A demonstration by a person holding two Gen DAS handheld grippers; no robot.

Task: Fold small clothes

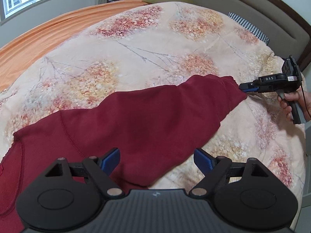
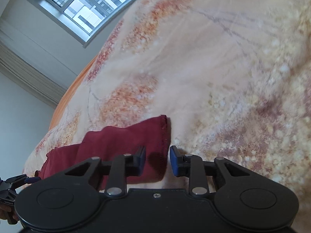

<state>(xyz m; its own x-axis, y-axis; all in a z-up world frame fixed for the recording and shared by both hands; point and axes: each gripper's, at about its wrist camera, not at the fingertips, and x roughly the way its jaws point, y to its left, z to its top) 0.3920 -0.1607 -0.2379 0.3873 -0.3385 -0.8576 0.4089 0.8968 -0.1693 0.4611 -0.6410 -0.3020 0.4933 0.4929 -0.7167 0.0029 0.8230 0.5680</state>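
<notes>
Sleeve of a dark red garment (image 1: 136,112) is stretched out long across the bed, running from about 8 o'clock up to 2 o'clock in the left wrist view, cuff end at the 2 o'clock tip. Rest of the garment bunches off toward 7 o'clock. It's lying flat on a peach floral blanket (image 1: 147,44).

Left gripper (image 1: 156,160) hangs over the sleeve's near edge with its blue pads wide apart, nothing pinched. Right gripper (image 2: 157,160) sits at the cuff (image 2: 164,136); its jaws stand partly apart, the hem just between them, pads not pressing on it as far as I can see. A hand (image 1: 289,104) holds it from 3 o'clock.

Around it: orange sheet (image 1: 38,36) at 10 o'clock, checkered pillow (image 1: 250,28) and padded headboard (image 1: 272,9) at 1 o'clock, window (image 2: 85,5) past the bed. Nothing blocks the sleeve.
</notes>
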